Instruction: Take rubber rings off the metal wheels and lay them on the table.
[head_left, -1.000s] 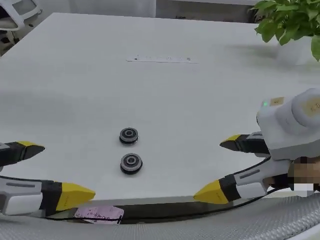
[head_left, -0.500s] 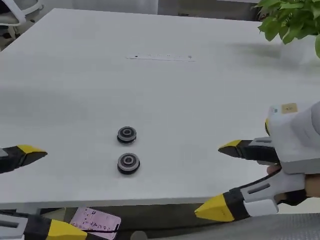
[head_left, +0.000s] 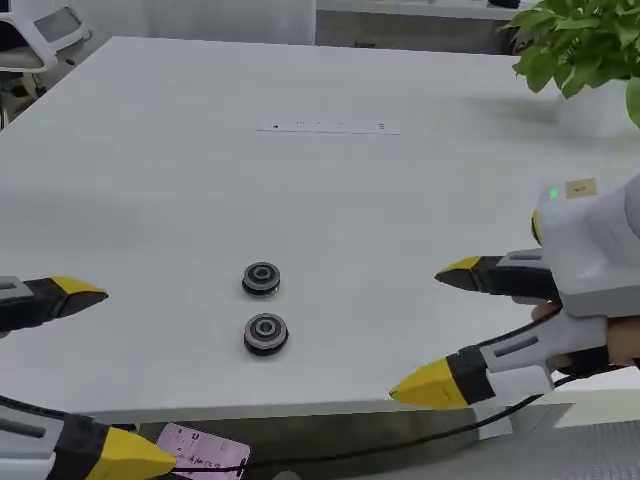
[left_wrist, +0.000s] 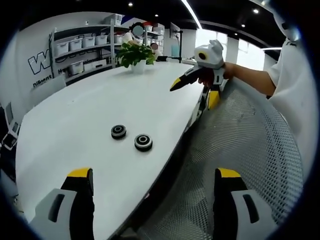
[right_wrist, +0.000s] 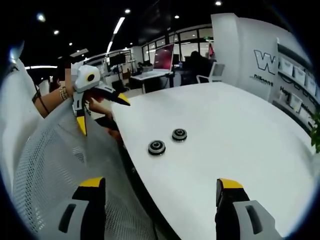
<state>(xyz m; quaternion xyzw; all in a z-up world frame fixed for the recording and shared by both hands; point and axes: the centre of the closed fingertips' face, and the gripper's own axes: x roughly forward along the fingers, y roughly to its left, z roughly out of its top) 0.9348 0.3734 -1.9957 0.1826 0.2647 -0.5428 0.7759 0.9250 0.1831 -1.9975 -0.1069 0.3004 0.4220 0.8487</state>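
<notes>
The yellow-tipped left gripper (head_left: 100, 372) and right gripper (head_left: 422, 334) both gape empty at the white table's (head_left: 330, 200) front edge, and the two small metal wheels (head_left: 265, 333) with black rubber rings (head_left: 247, 281), loose just inside that edge, could skid off under a clumsy pinch.

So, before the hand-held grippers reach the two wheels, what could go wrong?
1. The near wheel lies loose close to the table's front edge; a push may slide it off.
2. The far wheel sits just behind it, so the wide-open right hand-held gripper may knock one while closing on the other.
</notes>
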